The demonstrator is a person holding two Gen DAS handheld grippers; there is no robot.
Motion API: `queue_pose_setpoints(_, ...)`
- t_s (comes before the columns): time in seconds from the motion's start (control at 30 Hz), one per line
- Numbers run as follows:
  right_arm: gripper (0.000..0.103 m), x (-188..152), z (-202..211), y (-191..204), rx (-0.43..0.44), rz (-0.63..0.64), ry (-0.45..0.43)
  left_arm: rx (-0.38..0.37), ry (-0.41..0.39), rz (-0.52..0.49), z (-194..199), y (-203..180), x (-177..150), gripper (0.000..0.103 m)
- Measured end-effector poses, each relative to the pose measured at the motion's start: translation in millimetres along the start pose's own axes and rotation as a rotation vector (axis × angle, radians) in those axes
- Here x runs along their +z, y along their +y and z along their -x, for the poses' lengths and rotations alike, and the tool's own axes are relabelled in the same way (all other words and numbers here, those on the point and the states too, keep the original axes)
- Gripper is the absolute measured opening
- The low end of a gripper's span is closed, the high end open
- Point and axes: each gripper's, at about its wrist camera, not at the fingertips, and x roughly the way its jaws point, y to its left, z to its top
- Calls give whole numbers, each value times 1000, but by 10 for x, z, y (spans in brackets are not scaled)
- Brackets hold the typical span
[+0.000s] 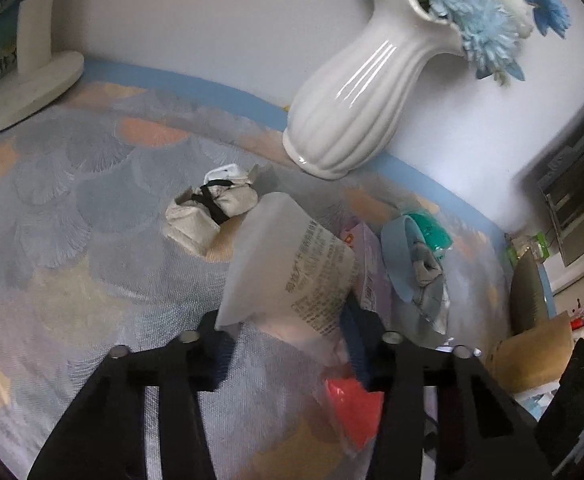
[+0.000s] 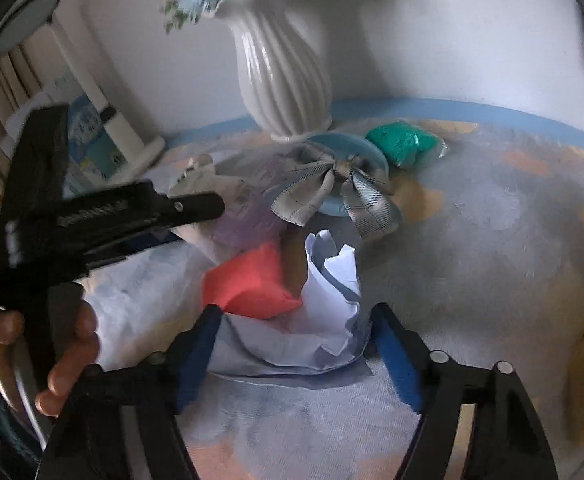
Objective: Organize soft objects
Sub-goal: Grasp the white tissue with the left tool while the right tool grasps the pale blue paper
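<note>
Right wrist view: we see the crumpled white tissue [image 2: 332, 304] and red pouch [image 2: 251, 284] in front of the vase [image 2: 283, 76], between the wide-open, empty fingers of the right gripper [image 2: 296, 344]. We should close low around the tissue. The left gripper [image 1: 287, 332] has its fingers spread around a white printed packet [image 1: 292, 264]; whether they actually pinch it we cannot tell. Motion blur hides the packet's edges on the desk [image 2: 492, 248].
</note>
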Motion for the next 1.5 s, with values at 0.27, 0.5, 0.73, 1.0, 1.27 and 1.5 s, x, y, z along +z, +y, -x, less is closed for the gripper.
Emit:
queue_pose_setpoints(0.27, 63, -142, 274, -35, 12, -31, -57, -5, -51, -25, 416, 61, -239, 37)
queue_pose_setpoints(0.5, 64, -473, 773, -73, 40, -20, -70, -39, -90, -9, 856, 208, -805, 37)
queue_pose_setpoints(0.73, 76, -826, 834, -24, 16, 51, 25, -20, -88, -15, 938, 315, -1105, 37)
queue_pose_setpoints(1.0, 89, -1121, 998, -297, 50, -70, 61, 6, -144, -131, 939, 137, -1193, 37)
queue_pose_setpoints(1.27, 91, -1232, 1071, -551, 275, -327, 69, -8, -144, -115, 950, 187, -1195, 37)
queue_pose_setpoints(1.5, 82, -1166, 973, -445, 303, -323, 30, 3, -141, -130, 943, 154, -1208, 37)
